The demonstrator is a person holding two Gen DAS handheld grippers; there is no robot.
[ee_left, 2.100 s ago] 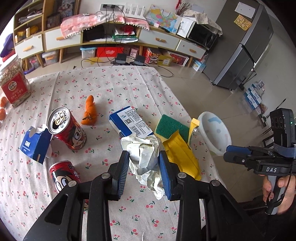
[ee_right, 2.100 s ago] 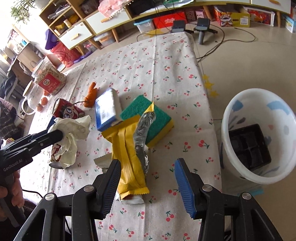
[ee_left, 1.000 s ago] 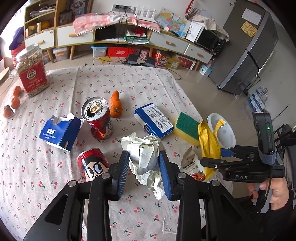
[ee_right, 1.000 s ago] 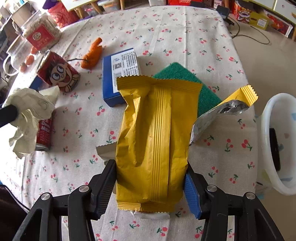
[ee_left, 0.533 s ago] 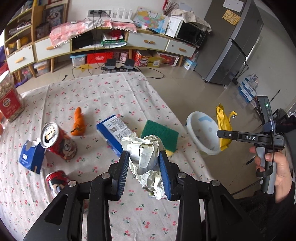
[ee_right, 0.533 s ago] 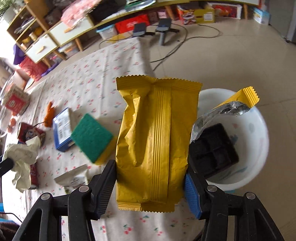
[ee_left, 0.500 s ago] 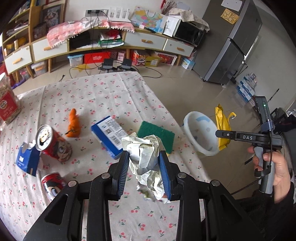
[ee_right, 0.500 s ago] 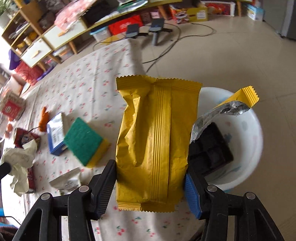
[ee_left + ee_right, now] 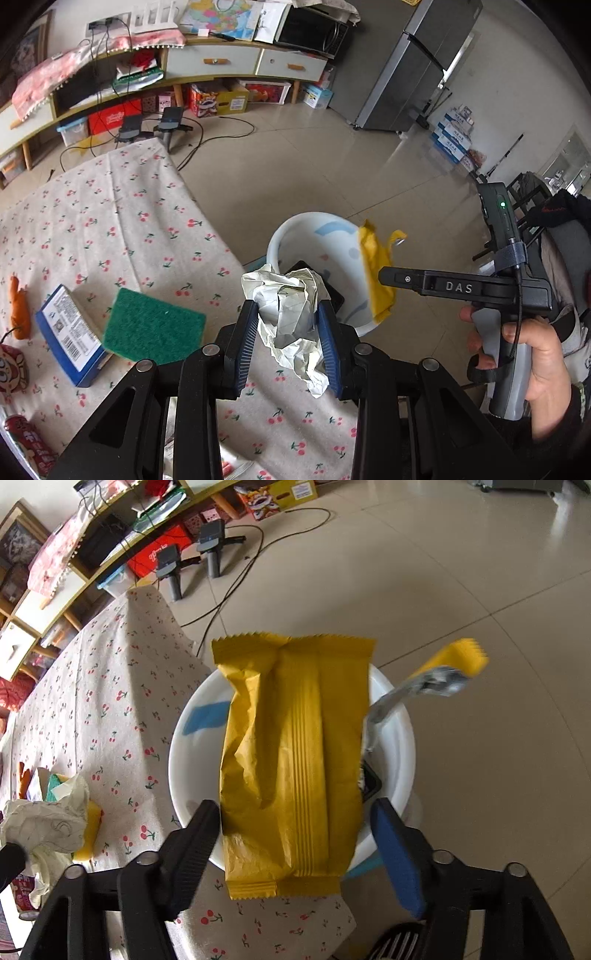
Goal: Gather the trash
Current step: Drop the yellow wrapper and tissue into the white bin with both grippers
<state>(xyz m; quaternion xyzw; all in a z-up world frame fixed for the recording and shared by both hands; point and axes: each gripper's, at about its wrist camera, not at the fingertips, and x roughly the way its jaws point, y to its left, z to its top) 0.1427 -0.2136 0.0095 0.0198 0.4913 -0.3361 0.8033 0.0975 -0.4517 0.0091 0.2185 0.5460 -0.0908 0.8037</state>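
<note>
My left gripper (image 9: 286, 314) is shut on a crumpled white paper (image 9: 284, 314), held over the table edge close to the white bin (image 9: 280, 240) on the floor. In the right wrist view the same paper (image 9: 44, 823) shows at the lower left. My right gripper (image 9: 295, 812) hangs over the bin (image 9: 177, 760) and its jaws are opening. The yellow wrapper (image 9: 291, 757) sits between them with its torn silver flap (image 9: 436, 679) sticking out. The right pad stands clear of it. A black tray (image 9: 371, 786) lies in the bin.
On the cherry-print tablecloth (image 9: 110, 221) lie a green sponge (image 9: 155, 328), a blue box (image 9: 68, 332), an orange toy (image 9: 20, 306) and a red can (image 9: 26, 439). A hand (image 9: 535, 354) holds the right gripper. Cables and two stands lie on the tiled floor beyond.
Both grippers swung from over the table to the bin. The right jaws have spread apart off the yellow wrapper. The left gripper still grips the paper.
</note>
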